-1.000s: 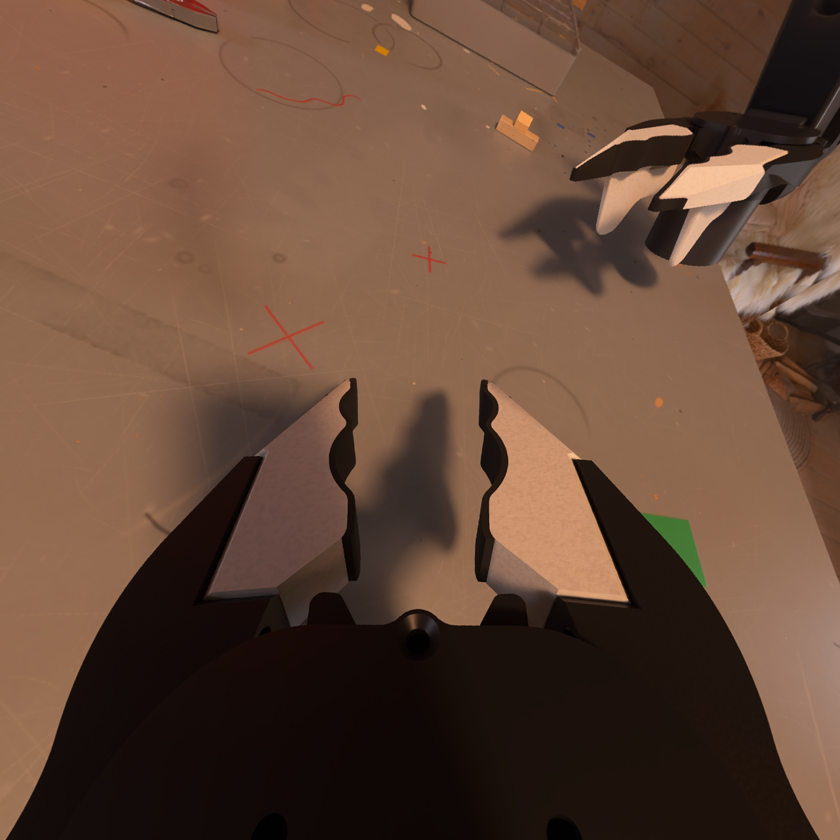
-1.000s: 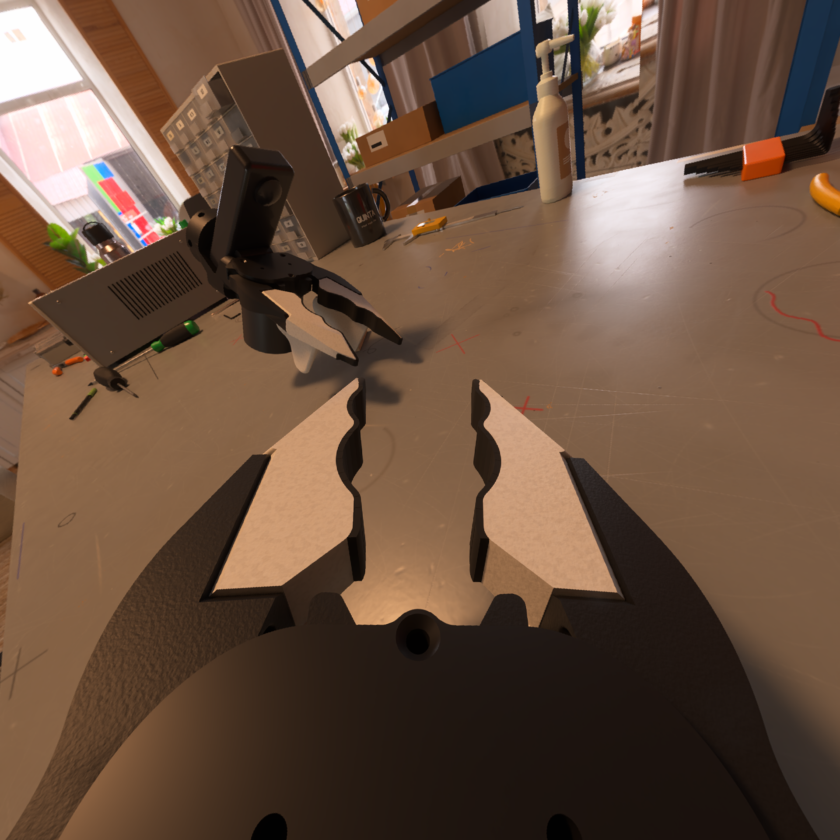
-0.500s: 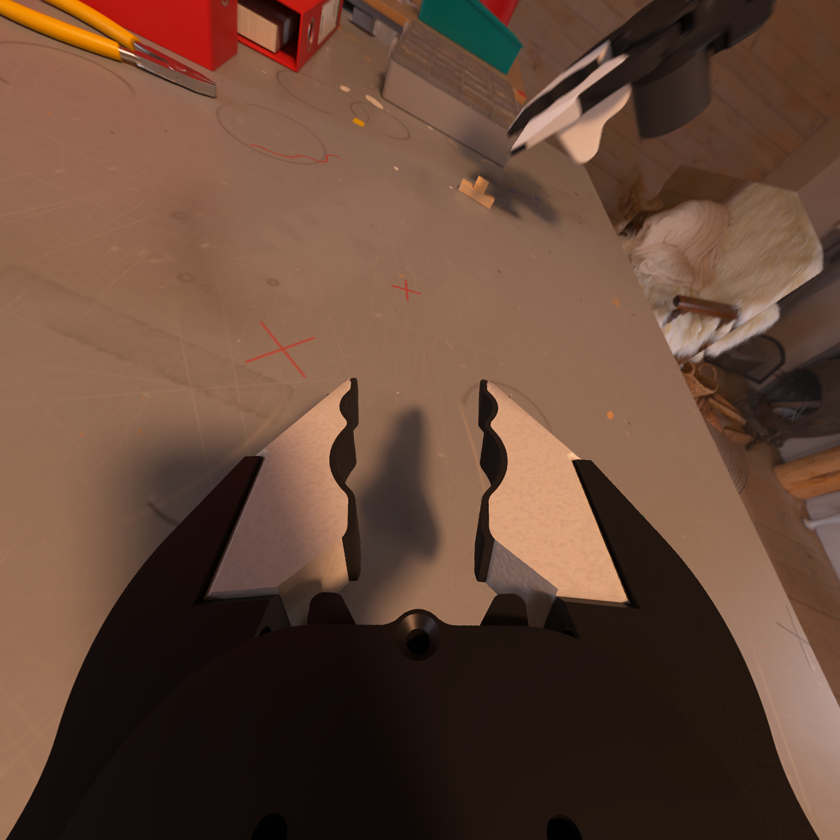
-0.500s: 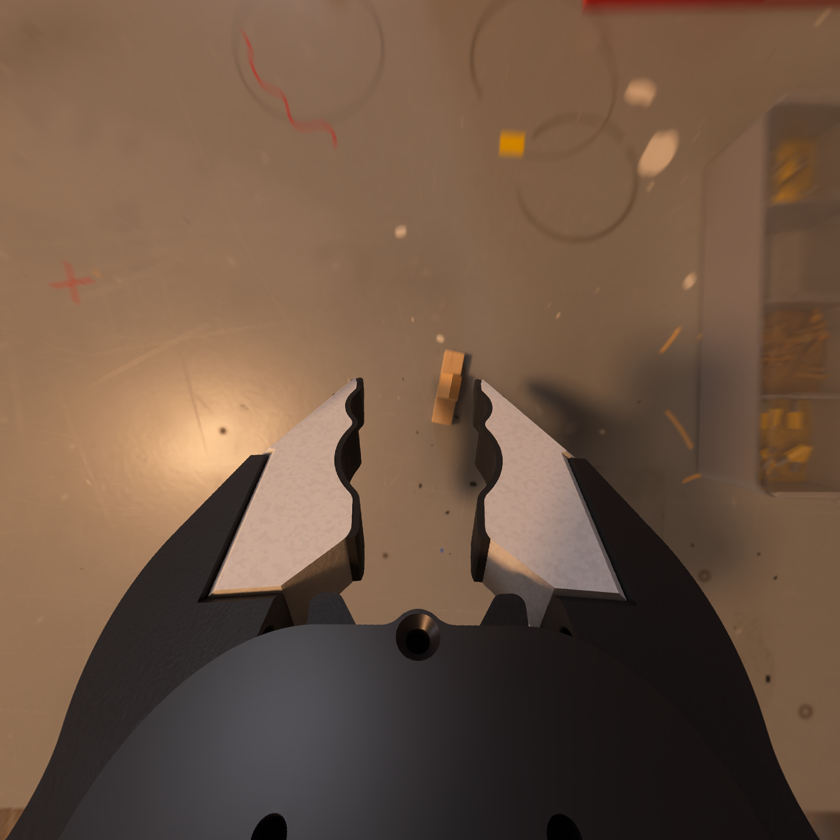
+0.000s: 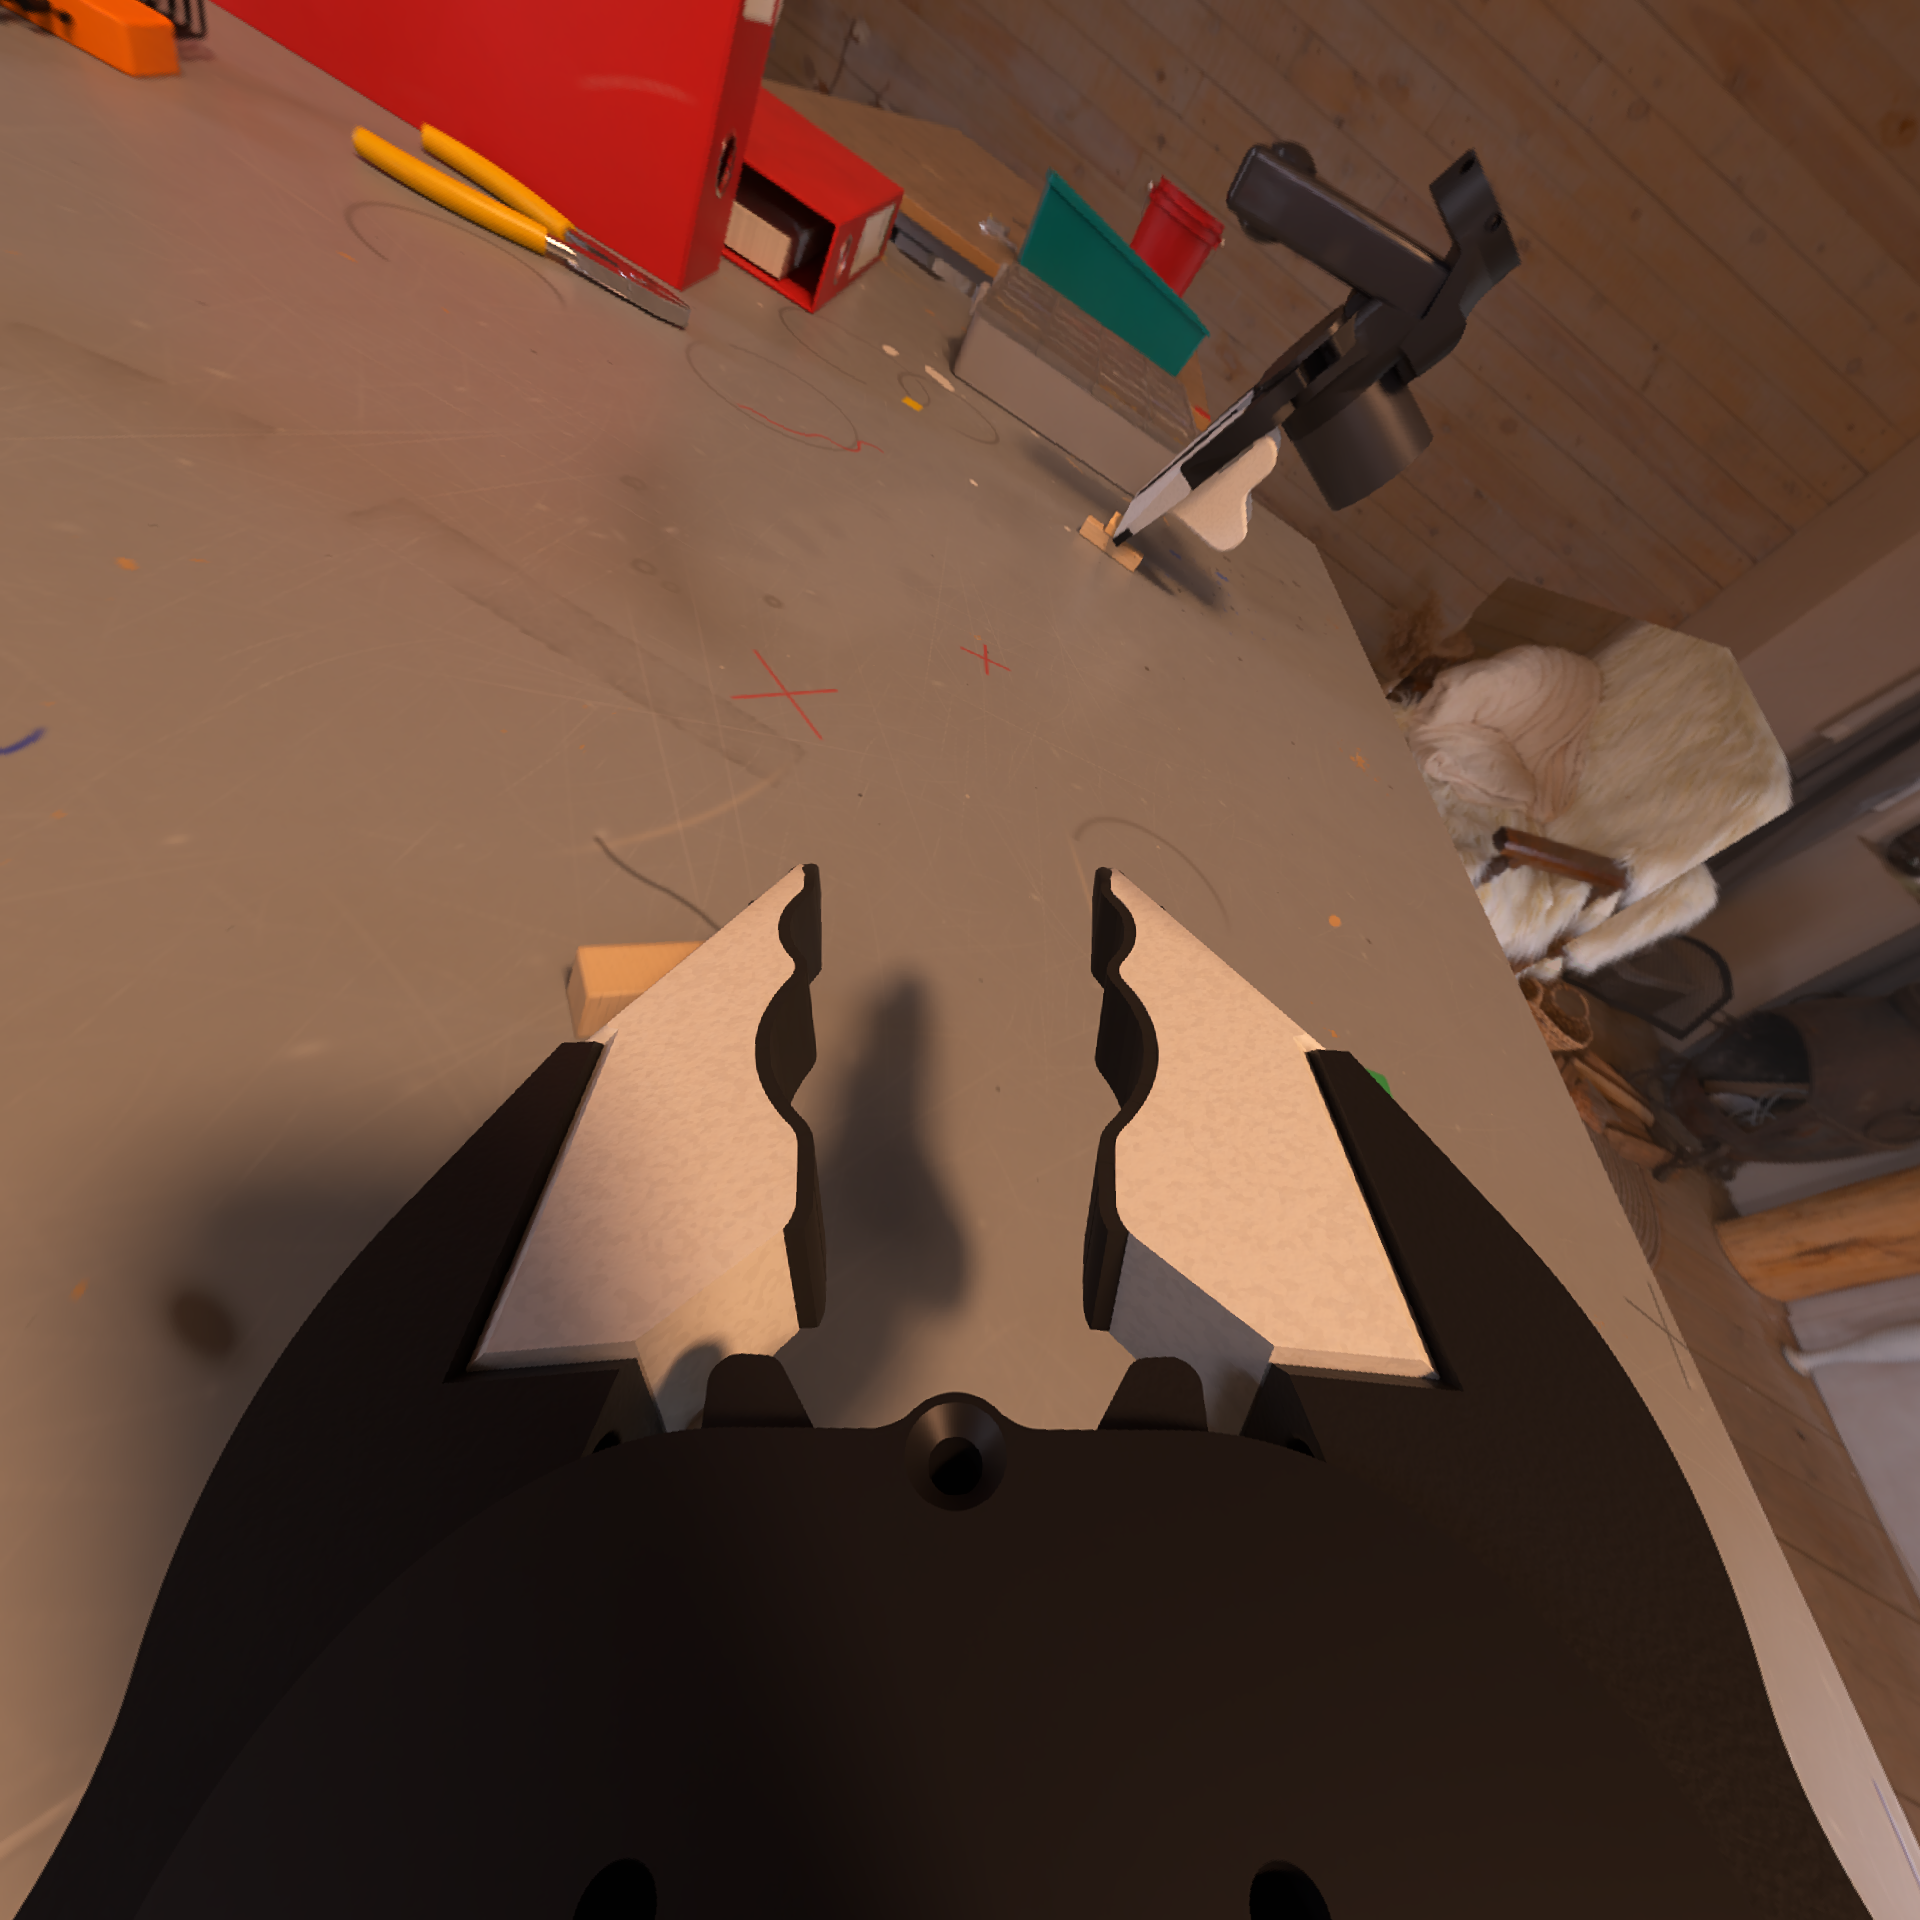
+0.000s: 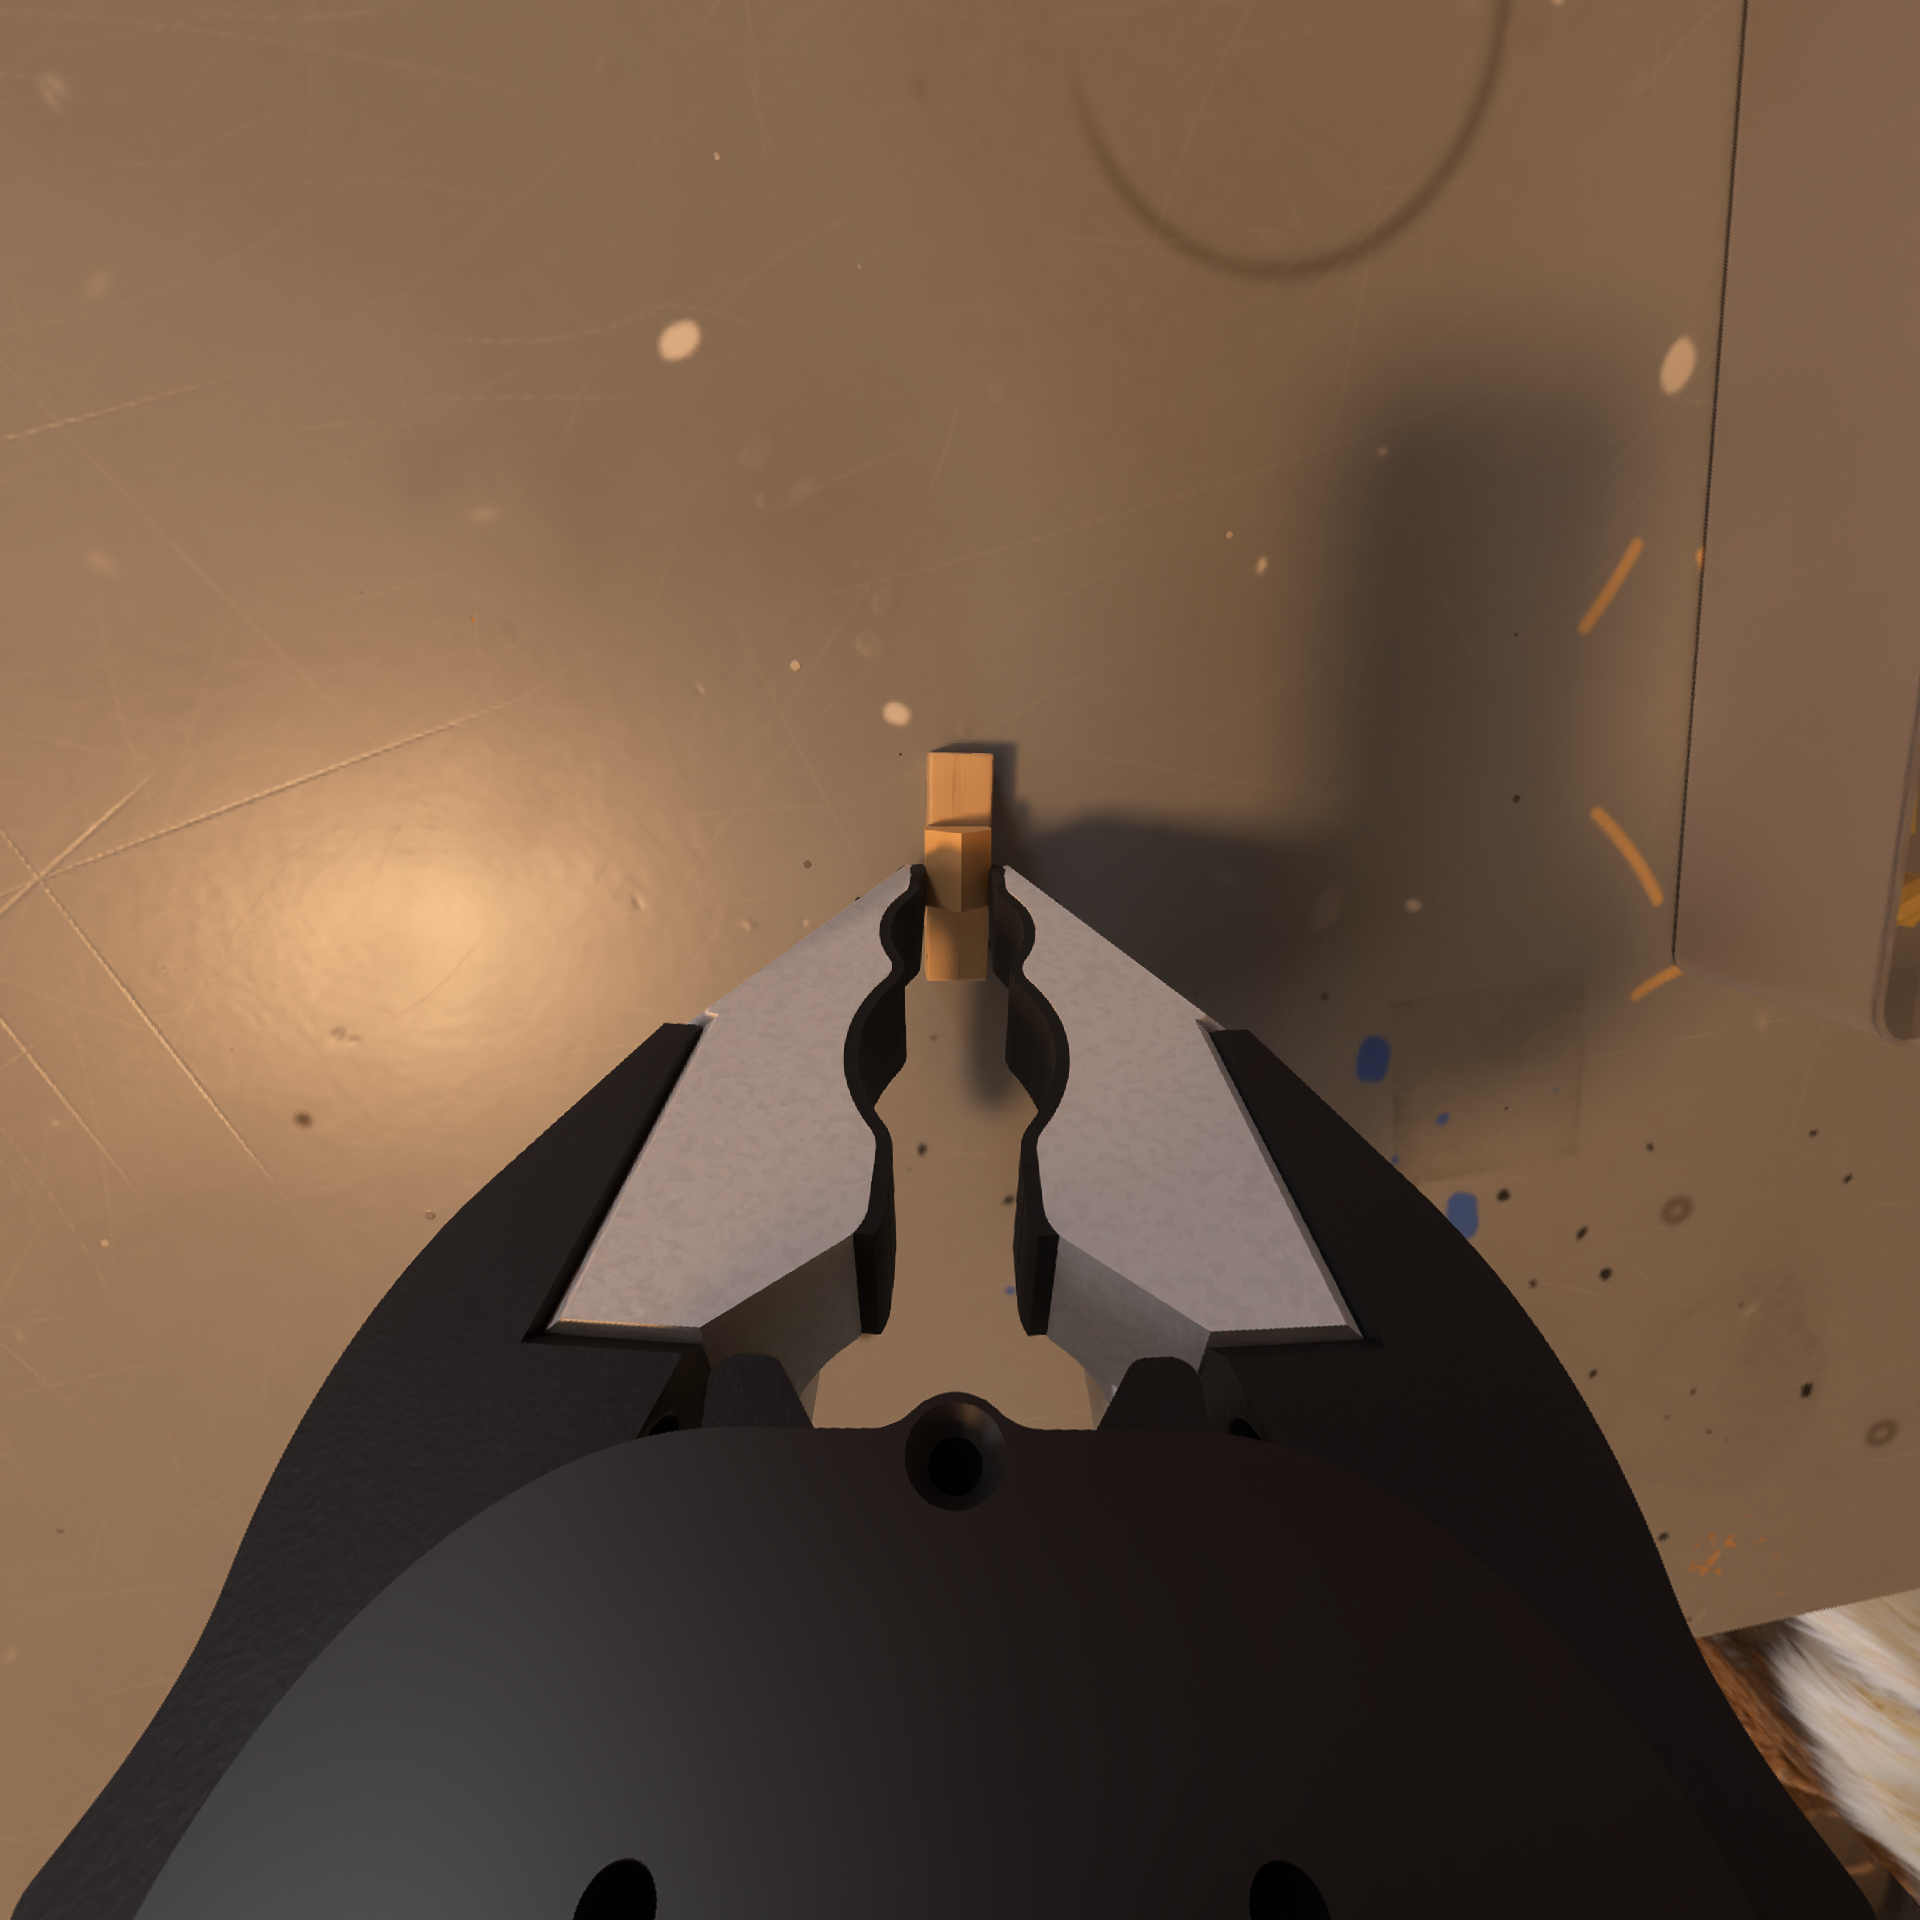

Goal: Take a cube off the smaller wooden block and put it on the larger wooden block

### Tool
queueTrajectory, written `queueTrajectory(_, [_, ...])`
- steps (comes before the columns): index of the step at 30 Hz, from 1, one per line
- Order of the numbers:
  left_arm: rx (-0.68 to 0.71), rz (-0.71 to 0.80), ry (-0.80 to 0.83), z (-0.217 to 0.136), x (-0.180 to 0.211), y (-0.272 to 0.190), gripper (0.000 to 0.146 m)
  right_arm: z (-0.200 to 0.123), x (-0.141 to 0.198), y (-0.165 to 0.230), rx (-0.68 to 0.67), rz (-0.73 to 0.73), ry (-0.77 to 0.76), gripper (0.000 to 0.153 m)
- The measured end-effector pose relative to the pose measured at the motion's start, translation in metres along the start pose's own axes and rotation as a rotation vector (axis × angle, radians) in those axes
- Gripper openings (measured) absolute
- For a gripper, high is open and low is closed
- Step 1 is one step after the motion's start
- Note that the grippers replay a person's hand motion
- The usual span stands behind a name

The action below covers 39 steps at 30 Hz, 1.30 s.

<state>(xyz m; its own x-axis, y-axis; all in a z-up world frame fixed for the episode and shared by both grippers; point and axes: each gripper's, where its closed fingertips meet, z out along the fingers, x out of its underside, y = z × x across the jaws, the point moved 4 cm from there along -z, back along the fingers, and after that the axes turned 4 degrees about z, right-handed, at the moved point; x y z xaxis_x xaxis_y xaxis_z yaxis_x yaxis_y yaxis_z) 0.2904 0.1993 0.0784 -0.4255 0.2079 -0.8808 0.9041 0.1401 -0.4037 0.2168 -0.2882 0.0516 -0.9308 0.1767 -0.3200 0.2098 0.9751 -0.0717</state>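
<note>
Wooden tan cube (image 6: 956, 869) on small flat block (image 6: 958, 787): right hand-held gripper (image 6: 956, 883) nearly closed round it, pinching; next lift straight. Left hand-held gripper (image 5: 954, 881) wide apart, empty.

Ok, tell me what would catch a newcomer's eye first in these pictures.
First, the right gripper, its fingertips closed around a small wooden cube that sits on a thin wooden block lying on the table. In the left wrist view, the big red binder stands out at the far end, with yellow-handled pliers beside it. The left gripper hangs open over bare table, a larger wooden block peeking out behind its left finger.
</note>
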Motion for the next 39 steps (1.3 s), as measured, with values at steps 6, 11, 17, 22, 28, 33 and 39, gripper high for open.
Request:
queueTrajectory(6, [-0.06, -0.002, -0.074, -0.041, 0.007, 0.001, 0.052, -0.006, -0.001, 0.004, 0.013, 0.008, -0.039, 0.012])
queueTrajectory(11, [-0.134, -0.005, -0.125, -0.083, 0.014, 0.006, 0.052, -0.054, -0.02, 0.029, 0.063, -0.011, -0.196, 0.012])
queueTrajectory(17, [-0.188, 0.025, -0.157, -0.123, 0.018, 0.016, 0.051, -0.118, -0.052, 0.126, -0.021, -0.163, -0.404, 0.012])
queueTrajectory(22, [-0.175, 0.022, -0.21, -0.147, 0.017, 0.022, 0.051, -0.135, -0.058, 0.247, -0.27, -0.349, -0.508, 0.012])
queueTrajectory(28, [-0.119, -0.026, -0.273, -0.163, 0.015, 0.025, 0.051, -0.106, -0.04, 0.372, -0.568, -0.484, -0.457, 0.012])
queueTrajectory(33, [-0.107, -0.033, -0.28, -0.164, 0.015, 0.026, 0.051, -0.063, -0.024, 0.43, -0.661, -0.508, -0.366, 0.012])
queueTrajectory(39, [-0.104, -0.04, -0.27, -0.163, 0.016, 0.026, 0.051, -0.033, -0.012, 0.451, -0.614, -0.555, -0.312, 0.012])
